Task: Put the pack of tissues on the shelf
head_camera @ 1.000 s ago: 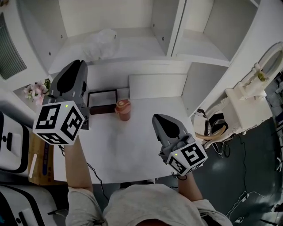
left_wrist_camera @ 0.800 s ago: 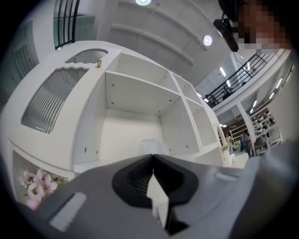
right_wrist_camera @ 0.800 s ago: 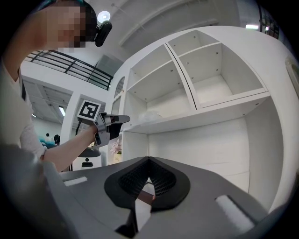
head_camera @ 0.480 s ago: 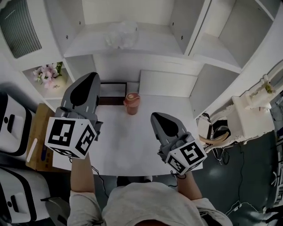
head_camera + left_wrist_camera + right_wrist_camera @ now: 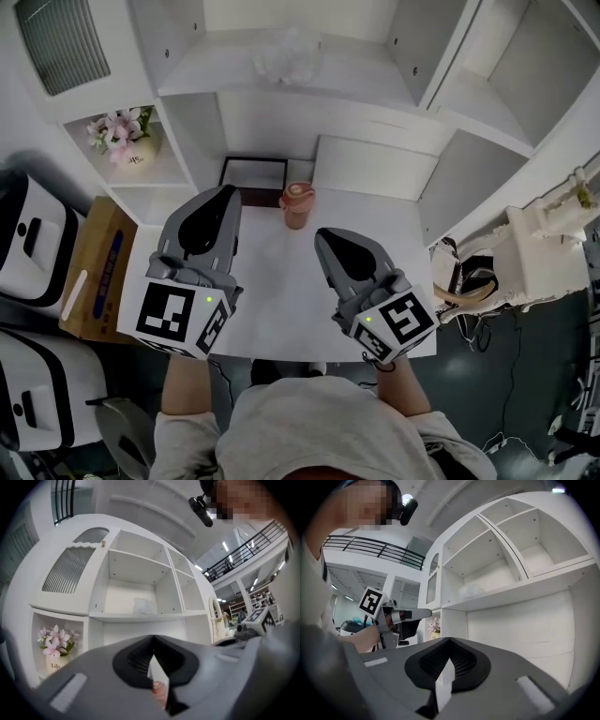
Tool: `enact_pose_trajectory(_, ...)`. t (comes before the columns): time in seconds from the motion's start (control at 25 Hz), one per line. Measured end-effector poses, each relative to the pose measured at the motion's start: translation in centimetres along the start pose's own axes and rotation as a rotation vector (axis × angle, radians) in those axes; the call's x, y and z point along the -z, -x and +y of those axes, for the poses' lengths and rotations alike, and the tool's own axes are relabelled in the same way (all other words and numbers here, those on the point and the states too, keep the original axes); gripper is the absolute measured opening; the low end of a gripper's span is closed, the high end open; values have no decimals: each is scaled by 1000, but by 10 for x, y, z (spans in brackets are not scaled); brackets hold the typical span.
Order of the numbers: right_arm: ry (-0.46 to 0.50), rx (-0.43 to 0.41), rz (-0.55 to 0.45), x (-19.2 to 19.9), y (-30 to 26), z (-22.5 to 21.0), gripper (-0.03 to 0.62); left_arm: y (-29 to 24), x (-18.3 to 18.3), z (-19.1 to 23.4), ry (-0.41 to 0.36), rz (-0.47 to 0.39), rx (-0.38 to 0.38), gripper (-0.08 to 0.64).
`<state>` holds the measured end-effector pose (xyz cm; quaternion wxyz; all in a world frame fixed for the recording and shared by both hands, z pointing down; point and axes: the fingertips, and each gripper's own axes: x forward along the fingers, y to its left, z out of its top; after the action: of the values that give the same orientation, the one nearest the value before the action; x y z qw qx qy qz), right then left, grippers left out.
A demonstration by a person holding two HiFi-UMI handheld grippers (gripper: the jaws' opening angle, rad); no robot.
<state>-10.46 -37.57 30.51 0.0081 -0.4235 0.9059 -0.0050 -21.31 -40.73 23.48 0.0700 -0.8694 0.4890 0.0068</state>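
Observation:
The pack of tissues [image 5: 284, 54], a crinkly clear wrapper, lies on the wide white shelf [image 5: 225, 80] at the top of the head view. It also shows as a pale lump in the left gripper view [image 5: 143, 605] and in the right gripper view [image 5: 471, 591]. My left gripper [image 5: 225, 192] hovers over the table's left part, shut and empty, well below that shelf. My right gripper [image 5: 325, 234] is beside it over the table, tips together, holding nothing. In its own view each gripper's tips meet [image 5: 152, 637] [image 5: 449, 640].
A reddish lidded cup [image 5: 297, 204] stands on the white table [image 5: 281, 300] by a black-framed tray [image 5: 253, 173]. Pink flowers in a vase [image 5: 122, 136] fill a low cubby at left. A cardboard box [image 5: 94, 281] and white machines sit left of the table.
My left gripper has come down and in toward the table's middle, ending beside the right one. The right gripper has drifted only slightly. The tissue pack stays on the shelf.

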Motion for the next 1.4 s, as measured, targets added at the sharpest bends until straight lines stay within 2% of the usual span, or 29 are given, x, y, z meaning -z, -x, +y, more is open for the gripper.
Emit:
enact_pose_trajectory(0.28, 5, -34, -3, 0, -5, 11, 2, 17, 23, -23, -11, 22, 31, -2)
enact_pose_trajectory(0.72, 8, -45, 4, 3, -8, 19, 2, 30, 52, -46, 77, 50, 98, -2)
enact_pose_trajectory(1.4, 6, -48, -6, 0, -3, 26, 2, 25, 52, -58, 105, 42, 159, -2)
